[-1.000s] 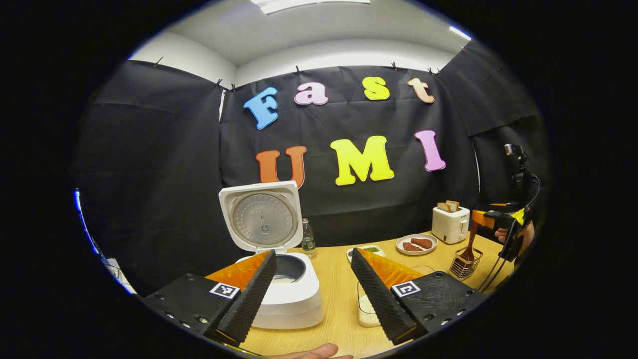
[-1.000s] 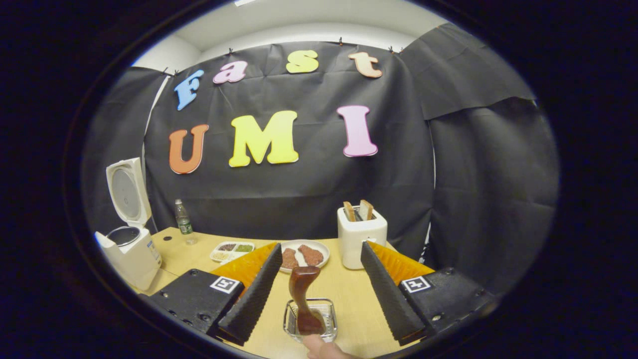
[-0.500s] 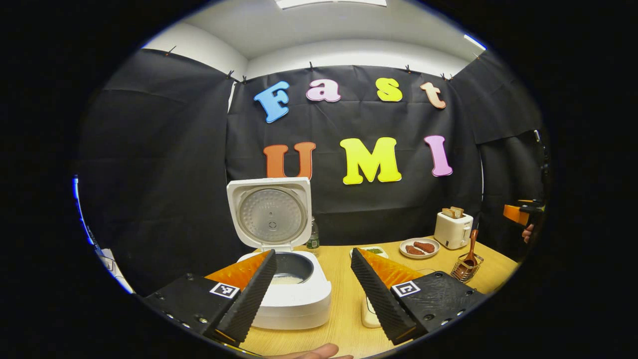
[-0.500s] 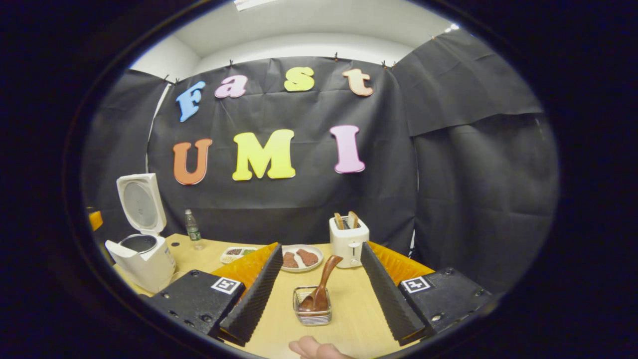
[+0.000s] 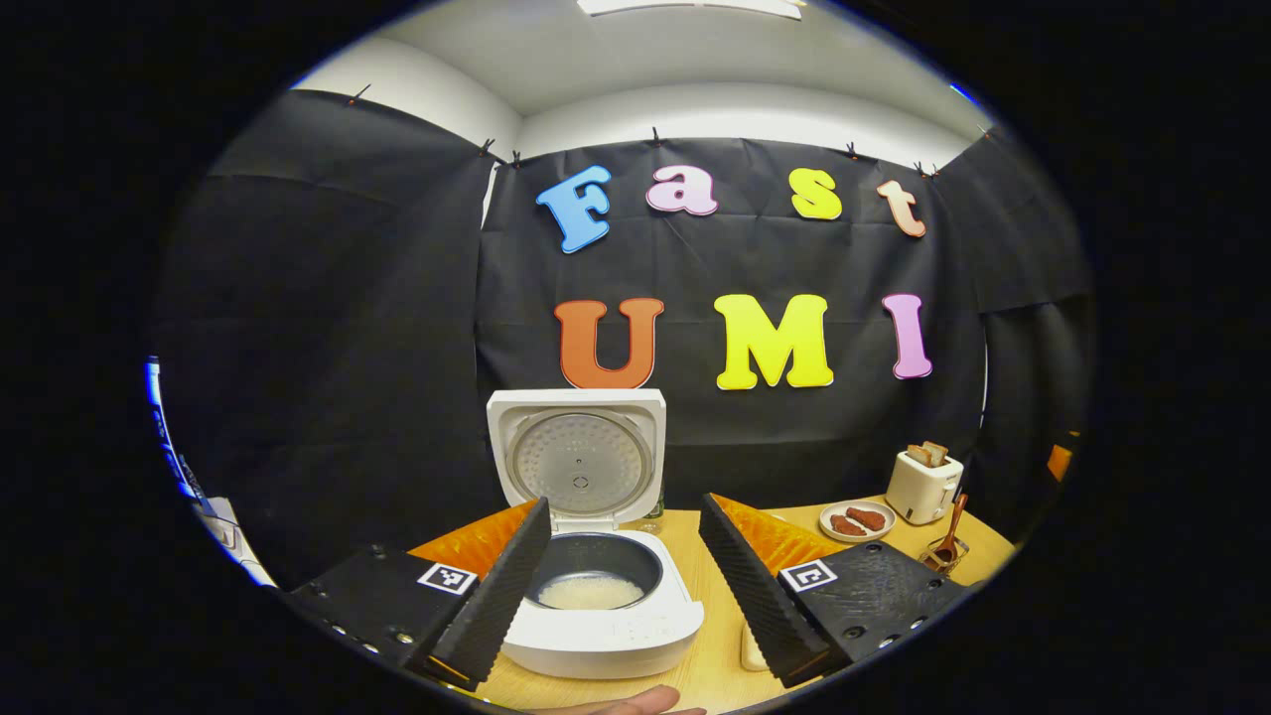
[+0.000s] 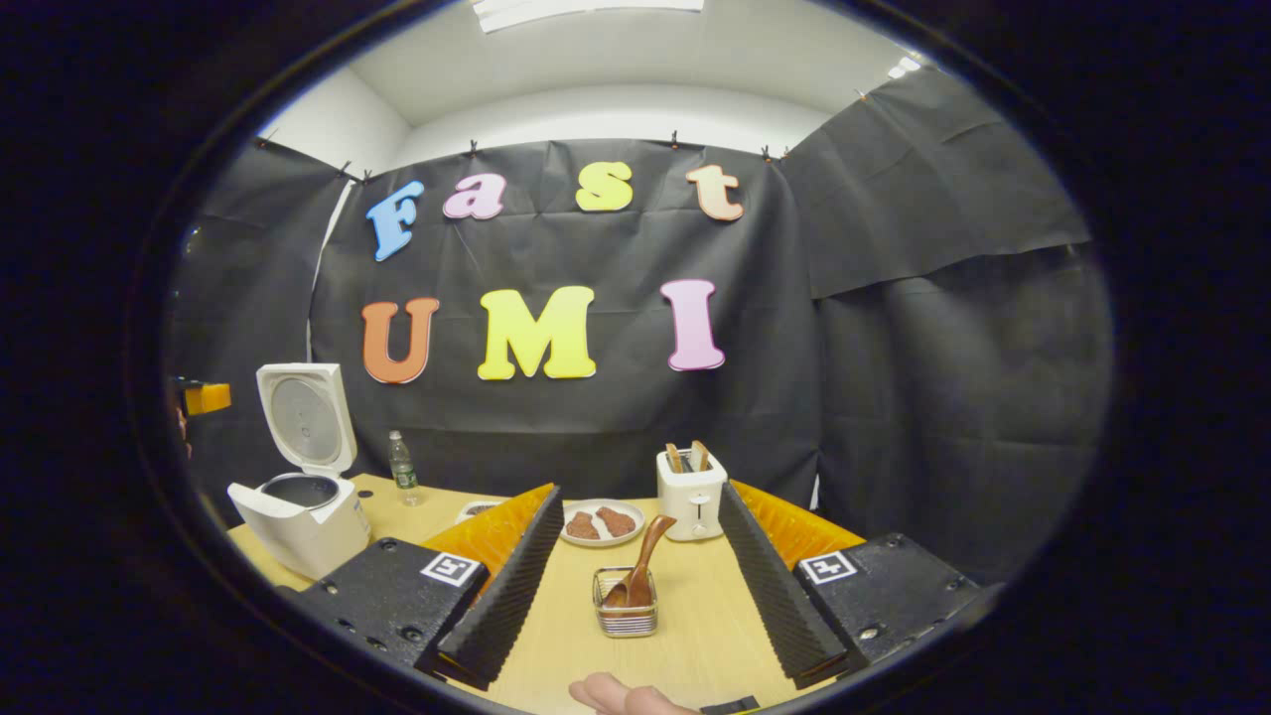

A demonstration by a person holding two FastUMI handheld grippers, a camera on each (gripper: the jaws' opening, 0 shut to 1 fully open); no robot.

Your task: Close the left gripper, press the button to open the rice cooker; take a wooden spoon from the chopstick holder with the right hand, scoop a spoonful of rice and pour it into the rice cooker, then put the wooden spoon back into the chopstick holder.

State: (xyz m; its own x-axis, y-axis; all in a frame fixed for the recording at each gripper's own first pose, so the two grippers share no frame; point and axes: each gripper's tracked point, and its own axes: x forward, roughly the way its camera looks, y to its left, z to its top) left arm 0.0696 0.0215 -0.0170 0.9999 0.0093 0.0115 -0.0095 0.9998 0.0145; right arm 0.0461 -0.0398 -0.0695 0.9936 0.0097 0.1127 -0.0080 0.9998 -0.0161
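Note:
The white rice cooker (image 5: 596, 636) stands with its lid (image 5: 581, 462) up and white rice (image 5: 593, 593) in its pot. My left gripper (image 5: 624, 506) is open in front of it, fingers either side of the pot and apart from it. In the right gripper view the wooden spoon (image 6: 643, 568) leans bowl-down in the wire chopstick holder (image 6: 626, 616). My right gripper (image 6: 640, 492) is open, back from the holder, gripping nothing. The cooker (image 6: 298, 516) sits far left there.
On the wooden table (image 6: 695, 645) stand a toaster (image 6: 692, 492) with bread, a plate (image 6: 601, 523) of meat, a water bottle (image 6: 401, 467) and a small divided tray (image 6: 475, 510). A pale container (image 5: 752, 650) peeks from behind my left gripper's right finger. A hand (image 6: 621, 695) shows at the bottom edge.
My right gripper has drawn back from the chopstick holder, leaving the spoon leaning in it. My left gripper has pulled back and turned, so the cooker now sits centred between its fingers.

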